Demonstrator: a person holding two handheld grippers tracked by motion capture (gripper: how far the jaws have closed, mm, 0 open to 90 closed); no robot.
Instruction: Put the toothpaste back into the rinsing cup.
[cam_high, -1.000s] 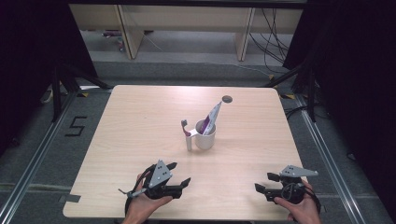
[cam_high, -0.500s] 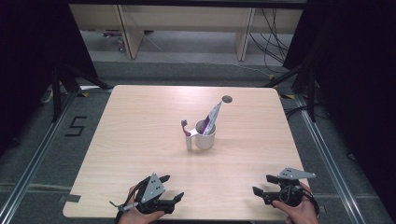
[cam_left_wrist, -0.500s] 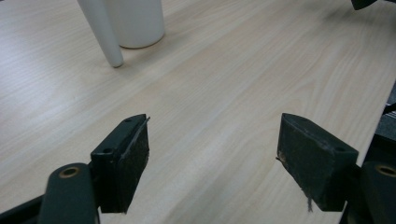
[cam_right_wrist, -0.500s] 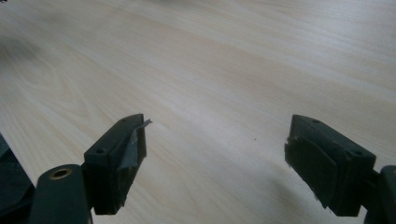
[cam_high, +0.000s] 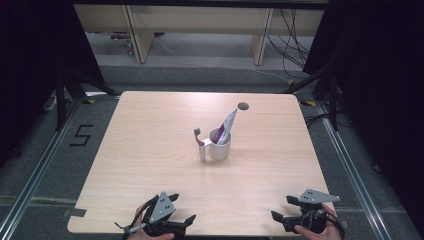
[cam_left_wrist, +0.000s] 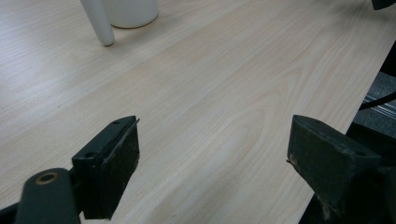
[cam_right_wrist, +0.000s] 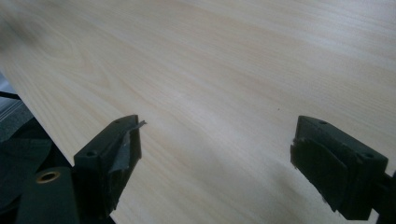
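High view: mug (cam_high: 220, 146) mid-table, well fwd of both grippers, btwn them.

Lab: railed floor (cam_high: 30, 175), cables (cam_high: 290, 30)

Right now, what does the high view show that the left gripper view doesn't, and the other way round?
The high view shows the tube leaning in the white cup, the dark round spot near the table's far edge, the right gripper and the floor marked 5. The left gripper view shows, close up, the left gripper with its jaws wide apart and nothing between them. Both share the wooden table, the cup's base and the white handle piece standing beside it.
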